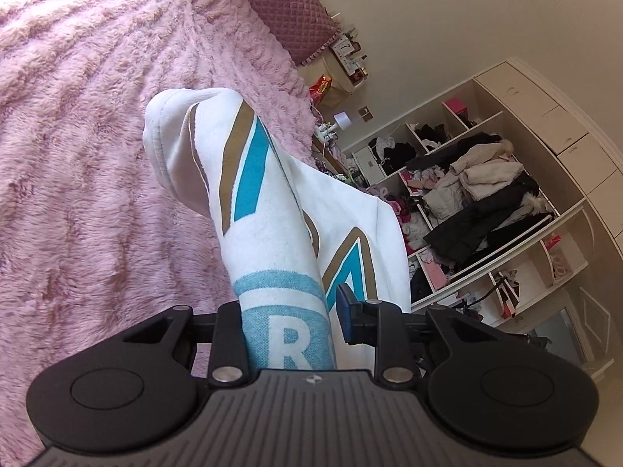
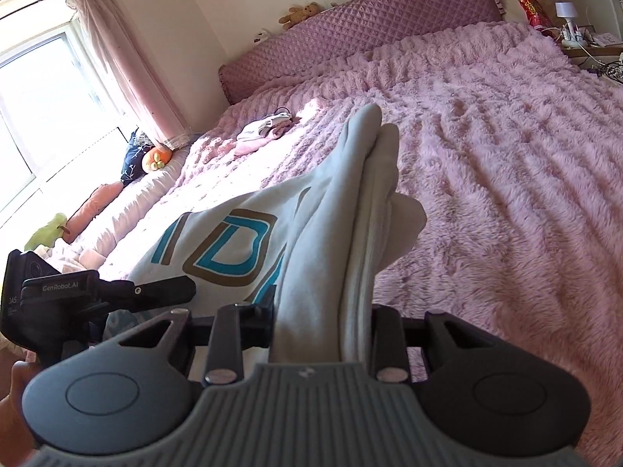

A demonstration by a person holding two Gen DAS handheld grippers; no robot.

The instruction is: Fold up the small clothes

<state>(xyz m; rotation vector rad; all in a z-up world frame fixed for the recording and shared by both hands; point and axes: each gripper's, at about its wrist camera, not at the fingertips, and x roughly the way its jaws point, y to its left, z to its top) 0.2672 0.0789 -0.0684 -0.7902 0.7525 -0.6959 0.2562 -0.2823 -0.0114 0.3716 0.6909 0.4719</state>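
A white sweatshirt point(image 1: 264, 210) with teal and brown letters hangs bunched above the pink fluffy bedcover point(image 1: 78, 136). My left gripper point(image 1: 290, 323) is shut on one bunched part of it; a blue pad point(image 1: 346, 319) presses the cloth from the right. In the right wrist view my right gripper point(image 2: 317, 323) is shut on another folded edge of the same sweatshirt point(image 2: 350, 233), which rises between the fingers and spreads left over the bedcover point(image 2: 506, 175). The left gripper point(image 2: 97, 292) shows at the left edge, held by a hand.
A purple quilted headboard point(image 2: 350, 35) runs along the far side. A small pile of clothes point(image 2: 264, 132) lies near it. Plush toys and a window point(image 2: 31, 89) are at the left. Open shelves crammed with coats point(image 1: 486, 194) stand beyond the bed, with a cluttered nightstand point(image 2: 584, 35).
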